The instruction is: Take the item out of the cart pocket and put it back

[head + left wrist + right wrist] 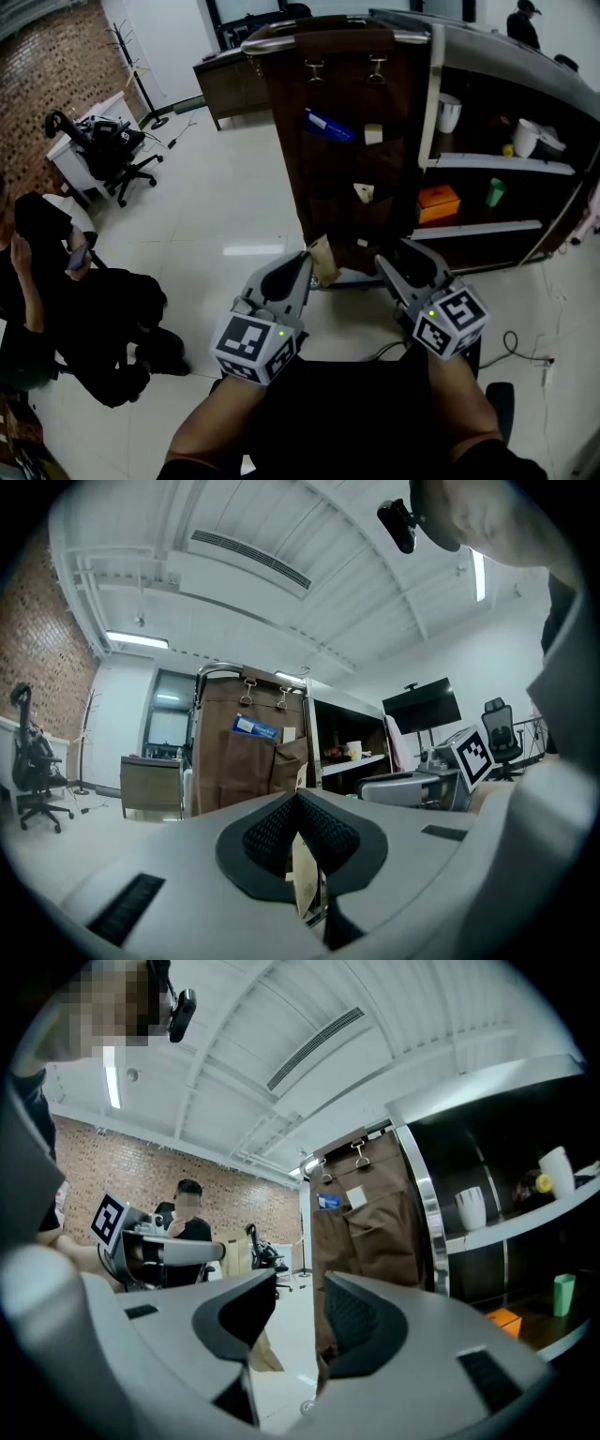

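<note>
A brown fabric pocket organizer (352,150) hangs from hooks on the end of the dark cart (487,56). Its pockets hold a blue packet (328,125) and small white cards (373,134). My left gripper (305,264) is shut on a thin tan paper packet (323,261), held just in front of the organizer's lower edge. In the left gripper view the packet (305,878) stands pinched edge-on between the pads of the left gripper (298,803), with the organizer (244,761) beyond. My right gripper (398,264) is beside it, open and empty, and in its own view nothing sits between the jaws of the right gripper (300,1297).
The cart's shelves carry an orange box (438,202), a green cup (495,192) and white cups (448,112). A person in black (84,309) sits on the floor side at left. An office chair (112,150) stands at the far left, and a cable (511,347) lies on the floor at right.
</note>
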`<state>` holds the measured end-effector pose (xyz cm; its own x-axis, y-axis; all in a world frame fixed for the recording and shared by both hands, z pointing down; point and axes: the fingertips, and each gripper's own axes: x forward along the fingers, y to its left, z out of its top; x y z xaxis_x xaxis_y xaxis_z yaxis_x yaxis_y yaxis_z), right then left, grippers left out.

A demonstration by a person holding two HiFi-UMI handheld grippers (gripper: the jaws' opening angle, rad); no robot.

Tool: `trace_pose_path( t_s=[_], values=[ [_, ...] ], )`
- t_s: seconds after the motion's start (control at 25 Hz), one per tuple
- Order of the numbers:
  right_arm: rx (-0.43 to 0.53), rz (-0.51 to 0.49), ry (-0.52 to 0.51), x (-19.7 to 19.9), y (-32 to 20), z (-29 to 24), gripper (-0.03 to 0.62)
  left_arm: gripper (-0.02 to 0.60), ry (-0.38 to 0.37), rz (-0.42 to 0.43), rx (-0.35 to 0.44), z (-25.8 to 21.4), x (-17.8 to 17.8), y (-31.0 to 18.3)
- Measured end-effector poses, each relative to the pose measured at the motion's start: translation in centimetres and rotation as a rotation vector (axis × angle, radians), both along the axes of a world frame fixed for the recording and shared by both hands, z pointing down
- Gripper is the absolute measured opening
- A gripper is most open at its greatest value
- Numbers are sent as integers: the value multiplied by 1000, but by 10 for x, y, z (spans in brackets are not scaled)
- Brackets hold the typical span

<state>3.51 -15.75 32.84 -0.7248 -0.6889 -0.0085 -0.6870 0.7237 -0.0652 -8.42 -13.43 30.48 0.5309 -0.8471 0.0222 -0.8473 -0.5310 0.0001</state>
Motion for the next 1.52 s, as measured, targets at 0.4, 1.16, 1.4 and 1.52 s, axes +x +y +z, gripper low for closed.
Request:
trace_pose_path(
  t_s=[0.4, 1.16, 1.4, 1.52],
  values=[
    [-2, 4, -11, 4, 1, -1, 170, 2, -1, 6, 4, -2, 4, -3],
    [-14, 0, -17, 3, 1, 4, 170, 0, 4, -2, -5, 4, 5, -5],
    [-19, 2, -16, 2, 1, 6, 170, 0, 5, -2, -4, 4, 4, -4],
    [-20, 4, -16, 4, 0, 6, 170, 0, 3, -1, -2, 5, 4, -5]
  ],
)
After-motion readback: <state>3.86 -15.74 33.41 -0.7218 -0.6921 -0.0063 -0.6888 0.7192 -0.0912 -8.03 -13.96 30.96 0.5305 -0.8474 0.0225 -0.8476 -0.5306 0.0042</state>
